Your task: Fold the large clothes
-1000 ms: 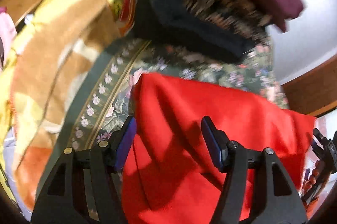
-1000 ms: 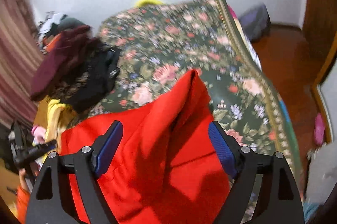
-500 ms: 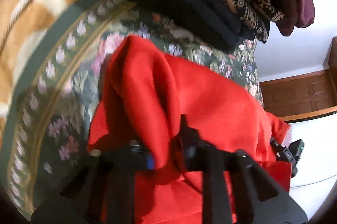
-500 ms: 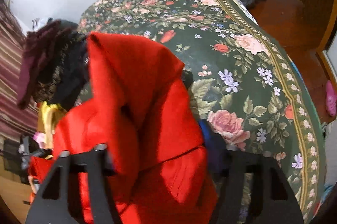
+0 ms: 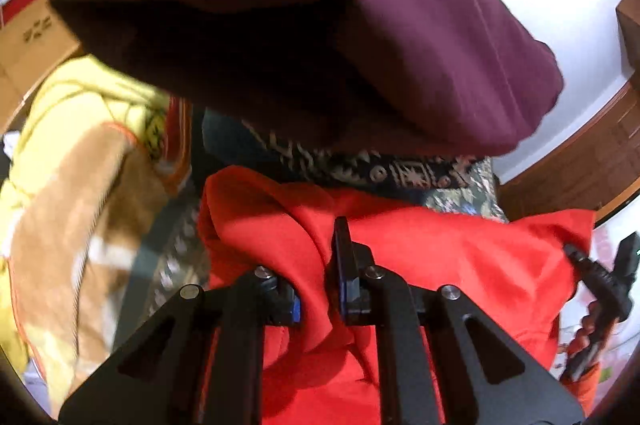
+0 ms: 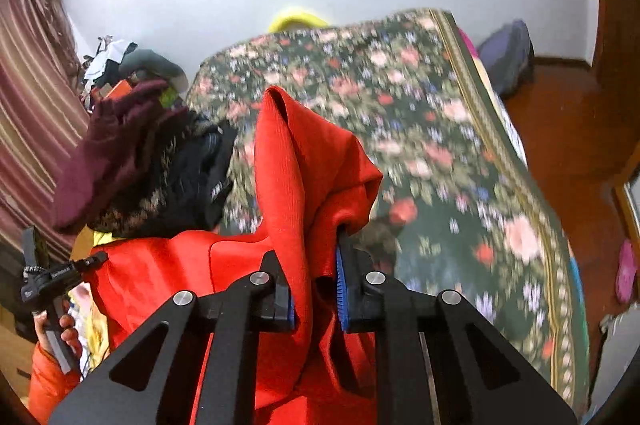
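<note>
A bright red garment [image 5: 460,257] lies bunched on the floral bedspread [image 6: 440,165]. In the left wrist view my left gripper [image 5: 318,277] is shut on a fold of it, which rises in a ridge between the blue pads. My right gripper [image 6: 316,281] has another fold of the red garment [image 6: 304,161] between its pads. Its jaws are closing and the pads press on the cloth, which stands up in a tall peak. The stretch of red cloth between the two grips hangs slack. A person's hand [image 6: 64,333] holds the left tool at the far left.
A stack of folded clothes sits close ahead on the left: a maroon garment [image 5: 320,25] on a dark patterned one [image 5: 400,173]. Beside it lie a yellow and brown blanket [image 5: 80,205] and a cardboard box [image 5: 28,37]. Wooden floor [image 6: 560,129] lies beyond the bed's right edge.
Both grippers went from wide open over the flat red garment to closed on folds of it. Both have lifted, pulling the cloth into peaks. The left view swung toward the maroon stack.
</note>
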